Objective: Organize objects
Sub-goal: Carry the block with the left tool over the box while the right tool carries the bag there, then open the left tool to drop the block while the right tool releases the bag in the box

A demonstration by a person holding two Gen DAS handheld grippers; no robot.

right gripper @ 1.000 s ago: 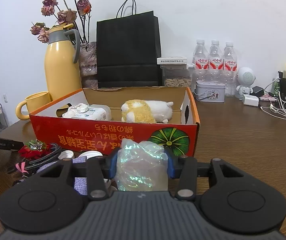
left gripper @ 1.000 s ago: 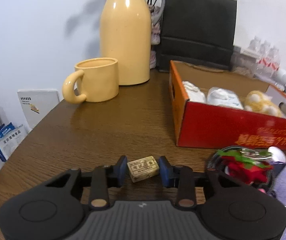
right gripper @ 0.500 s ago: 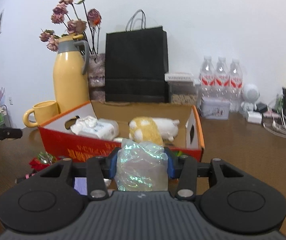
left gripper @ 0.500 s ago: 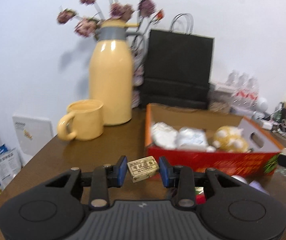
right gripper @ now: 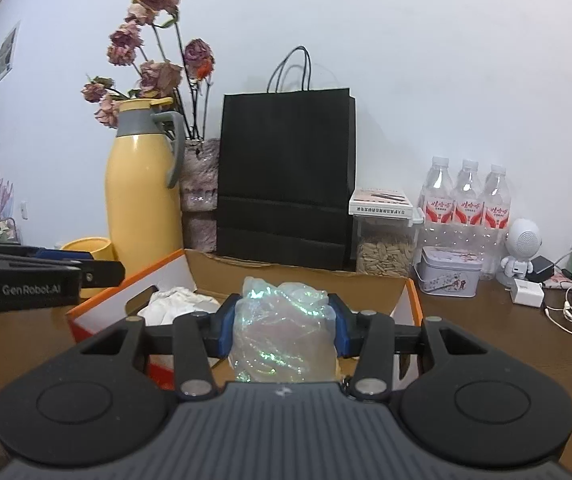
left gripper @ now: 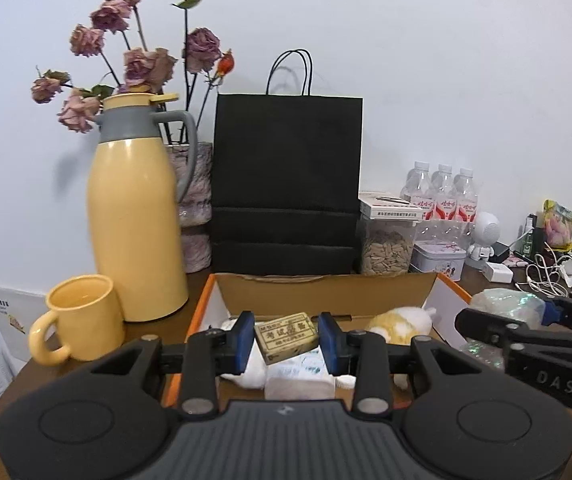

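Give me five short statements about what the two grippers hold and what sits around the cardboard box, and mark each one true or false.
1. The left gripper grips a small tan rectangular block with printed characters. True.
2. The right gripper is empty. False: its fingers clamp a crumpled iridescent clear plastic wrapper.
3. The orange-sided open cardboard box already holds a yellow and white plush toy. True.
4. The yellow ceramic mug stands inside the box. False: it stands on the brown wooden table, beside the tall yellow thermos jug with a grey collar.
5. The black paper bag with handles lies flat. False: it stands upright behind the box, against the wall.
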